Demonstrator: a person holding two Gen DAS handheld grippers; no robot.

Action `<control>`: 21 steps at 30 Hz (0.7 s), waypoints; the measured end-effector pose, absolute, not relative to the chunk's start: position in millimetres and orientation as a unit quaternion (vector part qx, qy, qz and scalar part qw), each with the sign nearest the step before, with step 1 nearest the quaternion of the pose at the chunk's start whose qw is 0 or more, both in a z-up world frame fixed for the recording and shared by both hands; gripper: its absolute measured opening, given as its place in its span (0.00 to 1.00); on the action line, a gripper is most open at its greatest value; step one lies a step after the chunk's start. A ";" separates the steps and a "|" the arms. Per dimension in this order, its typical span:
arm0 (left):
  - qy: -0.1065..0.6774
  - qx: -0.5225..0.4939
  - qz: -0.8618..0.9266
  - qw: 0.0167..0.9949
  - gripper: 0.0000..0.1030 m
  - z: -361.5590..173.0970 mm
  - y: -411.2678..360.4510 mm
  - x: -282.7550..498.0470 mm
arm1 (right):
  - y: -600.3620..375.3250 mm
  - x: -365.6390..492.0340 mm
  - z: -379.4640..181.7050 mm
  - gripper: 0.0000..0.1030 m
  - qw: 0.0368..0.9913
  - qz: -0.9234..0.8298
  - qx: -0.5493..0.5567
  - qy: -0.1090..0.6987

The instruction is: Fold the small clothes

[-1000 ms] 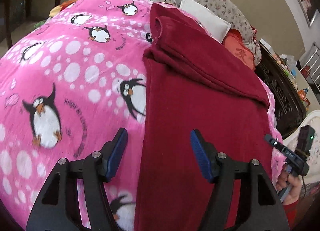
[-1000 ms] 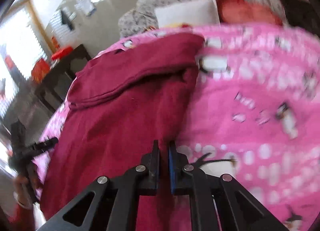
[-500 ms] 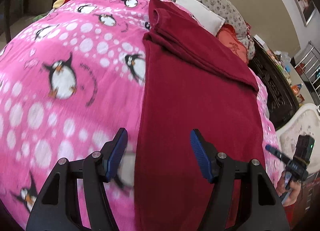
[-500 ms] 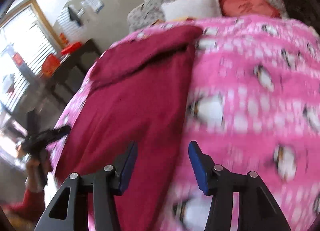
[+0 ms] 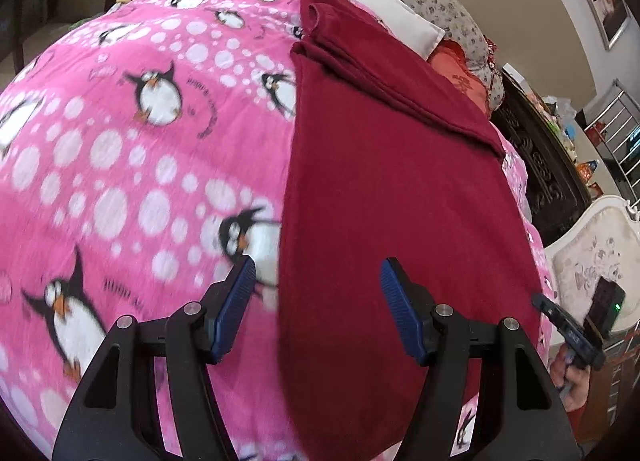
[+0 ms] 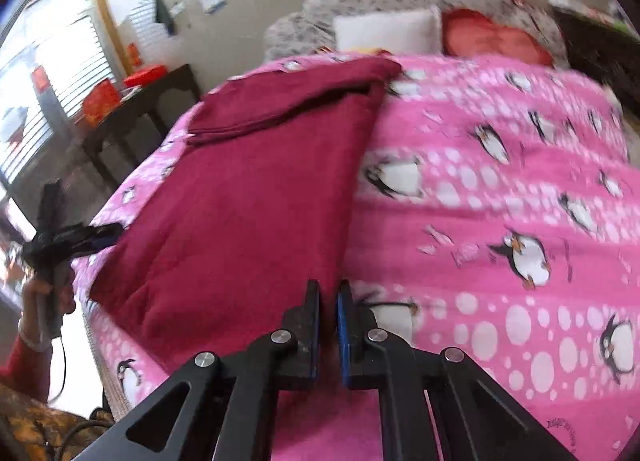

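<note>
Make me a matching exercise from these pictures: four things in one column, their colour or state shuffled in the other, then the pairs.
Things:
1. left claw
2. right claw
3. garment
4. pillow

Colour or state:
A. white, at the head of the bed
B. dark red, lying flat on the penguin blanket
C. jaws wide apart over the garment's edge
D. jaws nearly together at the garment's edge

Pairs: 1-C, 2-D, 3-B, 4-A
</note>
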State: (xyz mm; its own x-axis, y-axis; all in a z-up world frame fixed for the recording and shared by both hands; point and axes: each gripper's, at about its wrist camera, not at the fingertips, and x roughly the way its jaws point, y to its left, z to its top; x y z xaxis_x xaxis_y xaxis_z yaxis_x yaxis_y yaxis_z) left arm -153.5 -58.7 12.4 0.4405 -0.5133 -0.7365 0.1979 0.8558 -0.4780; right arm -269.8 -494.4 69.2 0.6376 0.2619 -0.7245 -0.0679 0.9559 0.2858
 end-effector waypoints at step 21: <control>0.503 -0.145 -0.221 0.823 0.76 10.5 -68.9 -204.0 | -485.8 -298.2 46.4 0.45 0.850 0.189 0.185 0.456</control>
State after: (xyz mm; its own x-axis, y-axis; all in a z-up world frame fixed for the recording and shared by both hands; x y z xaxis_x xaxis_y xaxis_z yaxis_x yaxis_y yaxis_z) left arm -204.0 -68.9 10.5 0.3955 -0.5092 -0.7644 0.2181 0.8605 -0.4604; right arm -298.2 -485.8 46.4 0.5122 0.4902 -0.7053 -0.1531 0.8601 0.4866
